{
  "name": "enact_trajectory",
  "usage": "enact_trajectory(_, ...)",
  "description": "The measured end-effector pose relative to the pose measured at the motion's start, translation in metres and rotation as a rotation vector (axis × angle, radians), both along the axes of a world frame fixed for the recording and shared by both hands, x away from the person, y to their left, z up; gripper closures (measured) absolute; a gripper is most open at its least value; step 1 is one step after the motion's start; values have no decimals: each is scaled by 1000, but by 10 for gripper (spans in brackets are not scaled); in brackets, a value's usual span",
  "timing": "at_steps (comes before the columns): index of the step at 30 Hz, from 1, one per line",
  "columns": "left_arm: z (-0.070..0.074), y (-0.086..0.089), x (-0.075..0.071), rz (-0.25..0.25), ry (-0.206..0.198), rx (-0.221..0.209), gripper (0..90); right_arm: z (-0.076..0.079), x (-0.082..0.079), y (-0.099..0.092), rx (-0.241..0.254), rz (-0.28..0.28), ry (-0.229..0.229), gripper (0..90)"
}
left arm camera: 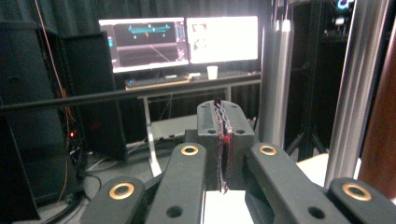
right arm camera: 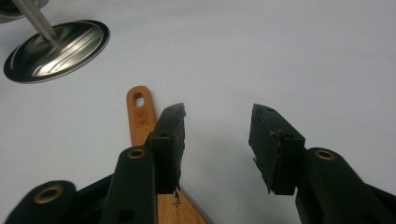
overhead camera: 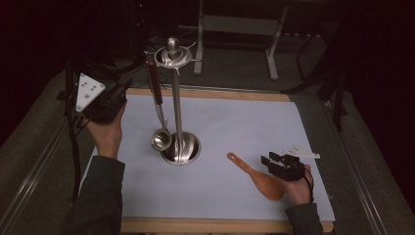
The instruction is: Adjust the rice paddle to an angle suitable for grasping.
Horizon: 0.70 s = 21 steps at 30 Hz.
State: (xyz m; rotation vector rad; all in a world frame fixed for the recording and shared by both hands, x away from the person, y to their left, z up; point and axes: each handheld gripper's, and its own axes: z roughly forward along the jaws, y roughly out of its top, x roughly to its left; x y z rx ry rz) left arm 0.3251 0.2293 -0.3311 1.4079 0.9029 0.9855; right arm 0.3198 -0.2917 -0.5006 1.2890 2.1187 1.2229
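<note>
Wooden rice paddle [overhead camera: 262, 179] lies flat on the white mat [overhead camera: 235, 122], toward the mat's front right corner. Long axis diagonal: handle end with the hanging hole points toward the mat's middle and the stand's base; broad blade points at the front right corner. In the right gripper view the handle [right arm camera: 140, 116] runs up past the left-hand jaw, the hole end clear of it, the blade passing under that jaw.

Right gripper [overhead camera: 276, 164] rests low over the blade end, jaws spread wide, nothing between the pads; the paddle sits beside and beneath one jaw, not pinched. Whether that jaw touches the wood cannot be told.

Near the mat's centre stands a steel utensil stand [overhead camera: 177, 98]: round dished base [overhead camera: 182, 148], upright pole, hook ring and knob on top. A ladle [overhead camera: 159, 115] hangs from the ring on the stand's left, dark red handle uppermost, bowl low, just beside the base. The base lies between the paddle's handle tip and the ladle, apart from the paddle.

Left gripper [left arm camera: 223, 140] held high near the mat's back left corner, level with the stand's top, jaws pressed together with nothing between them. Its view looks past the pole [left arm camera: 357, 84] to lit monitors [left arm camera: 177, 39] on a far desk.
</note>
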Motion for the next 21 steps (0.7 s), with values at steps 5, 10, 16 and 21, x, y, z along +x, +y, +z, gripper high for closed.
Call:
enact_trajectory(5,-20,4,-7,-1,41,31,861,4,-2,2,-15,21,-6,555)
enact_trajectory(10,-41,12,-14,3,72,25,850,5,-6,6,-59,56,-5,559)
enact_trajectory(16,-65,19,-19,10,121,17,829,3,-8,14,-135,112,12,560)
enact_trajectory(21,-81,24,-21,15,164,25,810,1,-7,22,-182,148,26,559)
